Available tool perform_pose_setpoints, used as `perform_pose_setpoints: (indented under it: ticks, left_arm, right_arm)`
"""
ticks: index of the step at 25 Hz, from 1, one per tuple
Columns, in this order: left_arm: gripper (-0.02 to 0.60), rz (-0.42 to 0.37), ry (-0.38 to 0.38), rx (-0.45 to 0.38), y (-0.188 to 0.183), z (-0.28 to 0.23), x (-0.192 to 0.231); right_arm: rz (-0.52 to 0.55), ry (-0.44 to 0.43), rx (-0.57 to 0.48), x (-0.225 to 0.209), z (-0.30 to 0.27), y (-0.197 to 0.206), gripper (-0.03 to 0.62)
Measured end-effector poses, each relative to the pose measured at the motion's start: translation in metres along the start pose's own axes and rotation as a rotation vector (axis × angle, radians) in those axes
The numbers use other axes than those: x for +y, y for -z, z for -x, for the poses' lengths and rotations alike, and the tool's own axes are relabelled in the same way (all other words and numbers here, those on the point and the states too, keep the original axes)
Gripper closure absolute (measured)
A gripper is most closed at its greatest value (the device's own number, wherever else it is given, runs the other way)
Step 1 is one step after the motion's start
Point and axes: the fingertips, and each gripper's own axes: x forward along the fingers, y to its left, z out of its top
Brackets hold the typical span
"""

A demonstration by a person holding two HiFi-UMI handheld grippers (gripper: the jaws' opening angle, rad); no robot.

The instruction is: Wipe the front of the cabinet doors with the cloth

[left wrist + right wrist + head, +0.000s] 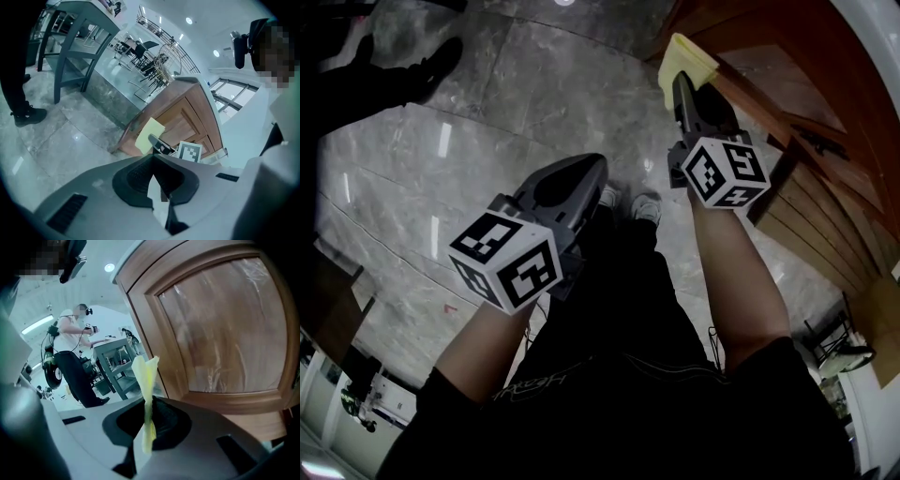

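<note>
A: Right hand-held gripper point(680, 82)?
B: Pinching the yellow cloth point(684, 58), held up at the wooden cabinet door point(225, 329). Cloth probably touches the frame, can't confirm.
A: Left hand-held gripper point(578, 173)?
B: Jaws pressed together, nothing between them. Over the marble floor point(487, 112), apart from the door.

Bright indoor light; all 3 views bend fisheye-style at the edges.
Ceiling lamps point(189, 20) glare in streaks on the floor point(445, 141) left of the cabinet door point(787, 84); the near foreground is dark.
</note>
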Motion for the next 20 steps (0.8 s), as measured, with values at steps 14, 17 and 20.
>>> perform_pose_setpoints:
  ticks: [14,17,20]
  left_arm:
    - [0.575,-0.015,0.013,0.033,-0.001,-0.004,0.003]
    - [0.575,-0.032,0.021,0.056,0.002,-0.007,-0.001]
    - [0.575,-0.043,0.021,0.078,0.004,-0.013,-0.005]
  right_arm:
    - [-0.001,0.104,0.002,-0.038,-0.007,0.005,0.553]
    - [-0.011,0.140,-0.016,-0.049,0.003,0.003,0.553]
    - [-0.027,0.166,-0.031,-0.061,0.012,0.002,0.553]
